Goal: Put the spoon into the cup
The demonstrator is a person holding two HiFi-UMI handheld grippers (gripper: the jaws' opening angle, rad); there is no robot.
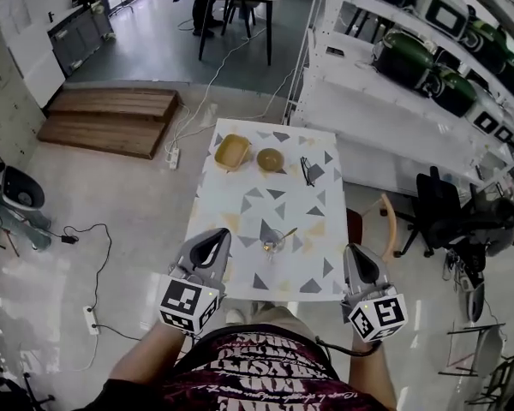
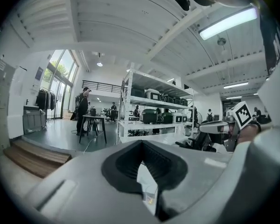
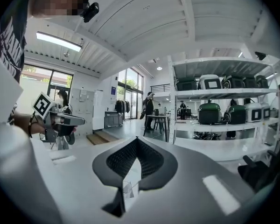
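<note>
Both pairs of tongs are closed and hold nothing. In the left gripper view the left tongs (image 2: 141, 143) meet at the tips, with only a thin sliver of patterned worktop showing through the dark pads below. In the right gripper view the right tongs (image 3: 136, 139) are pressed together the same way.

From the head view, the left tongs (image 1: 220, 235) hover over the near left corner of the worktop (image 1: 240, 197) and the right tongs (image 1: 354, 252) by its near right corner. They are well apart, both pointing away from the person and touching nothing. Each carries one marker cube at its rear, and a forearm reaches in from the bottom edge on either side of a printed shirt.

Between the two tongs, near the front of the worktop, stands one small clear glass cup (image 1: 272, 246). One gold spoon (image 1: 286, 235) appears to sit in it already, its handle slanting up and to the right over the rim.

At the far end lie one yellow dish (image 1: 232, 151), one brown bowl (image 1: 270, 158) just beside it, and one pair of dark-rimmed glasses (image 1: 307, 171) farther right. White shelving (image 1: 360, 75) stands beyond the worktop on the right.
</note>
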